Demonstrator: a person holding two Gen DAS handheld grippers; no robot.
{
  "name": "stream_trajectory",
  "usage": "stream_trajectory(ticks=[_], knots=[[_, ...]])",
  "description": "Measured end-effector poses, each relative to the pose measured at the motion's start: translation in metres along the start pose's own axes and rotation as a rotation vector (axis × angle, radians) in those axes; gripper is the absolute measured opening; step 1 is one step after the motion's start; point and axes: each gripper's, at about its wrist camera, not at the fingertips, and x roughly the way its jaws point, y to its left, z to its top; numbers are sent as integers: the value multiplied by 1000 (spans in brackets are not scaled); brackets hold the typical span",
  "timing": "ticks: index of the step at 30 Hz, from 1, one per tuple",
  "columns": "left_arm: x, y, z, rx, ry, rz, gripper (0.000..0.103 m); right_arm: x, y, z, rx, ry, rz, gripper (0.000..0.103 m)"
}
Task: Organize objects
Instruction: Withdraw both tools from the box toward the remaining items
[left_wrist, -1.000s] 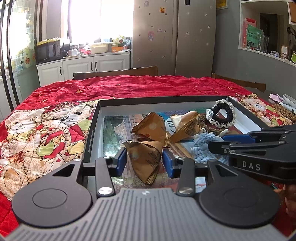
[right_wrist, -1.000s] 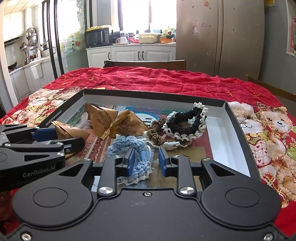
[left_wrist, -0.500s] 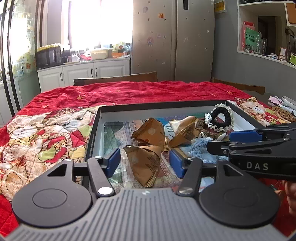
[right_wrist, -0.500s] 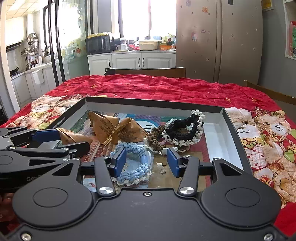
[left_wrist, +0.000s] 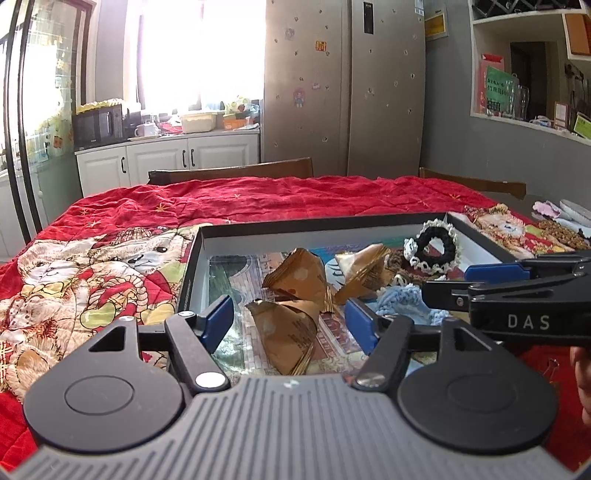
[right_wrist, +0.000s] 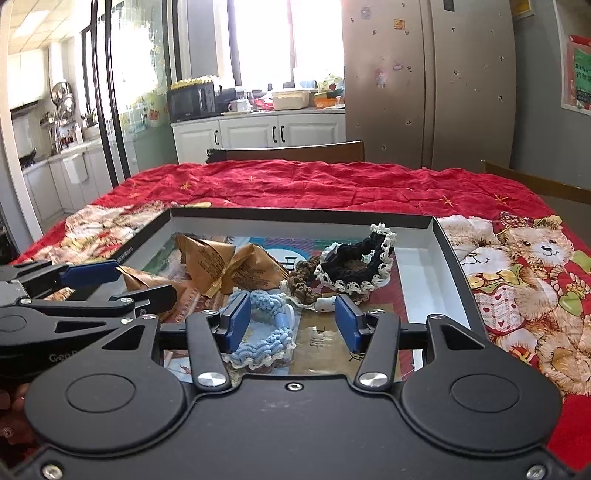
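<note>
A shallow black-rimmed box (left_wrist: 317, 220) lies on the table and holds everything. My left gripper (left_wrist: 288, 306) hovers at its near edge; its jaws are opening, and a brown foil packet (left_wrist: 288, 328) lies untouched between the blue pads. Two more packets (left_wrist: 299, 275) (left_wrist: 364, 271) lie behind it. My right gripper (right_wrist: 291, 310) stands open over a light blue scrunchie (right_wrist: 266, 332), which rests by the left pad. Further back are a black lace-edged scrunchie (right_wrist: 354, 258) and a brown one (right_wrist: 304, 273). Each gripper shows in the other's view: the right gripper (left_wrist: 445, 282), the left gripper (right_wrist: 146, 279).
A red quilt with teddy bears (right_wrist: 524, 266) covers the table. Wooden chair backs (left_wrist: 229, 172) stand along the far edge. More small items (left_wrist: 561, 236) lie on the table right of the box. A small white clip (right_wrist: 325, 304) lies beside the blue scrunchie.
Both grippers' jaws have spread apart: the left has let go of the brown packet, the right has let go of the blue scrunchie. Both things stay in the box.
</note>
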Motion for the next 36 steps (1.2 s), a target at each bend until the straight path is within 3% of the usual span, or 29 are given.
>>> stream_trajectory(ticks=[10, 23, 36], knots=[[-28, 0, 6, -16, -55, -7, 81, -24, 0, 3, 10, -34, 12, 53], [-65, -7, 6, -5, -56, -57, 81, -60, -2, -1, 21, -52, 21, 56], [-96, -19, -10, 27, -31, -134, 82, -99, -1, -28, 11, -68, 24, 60]])
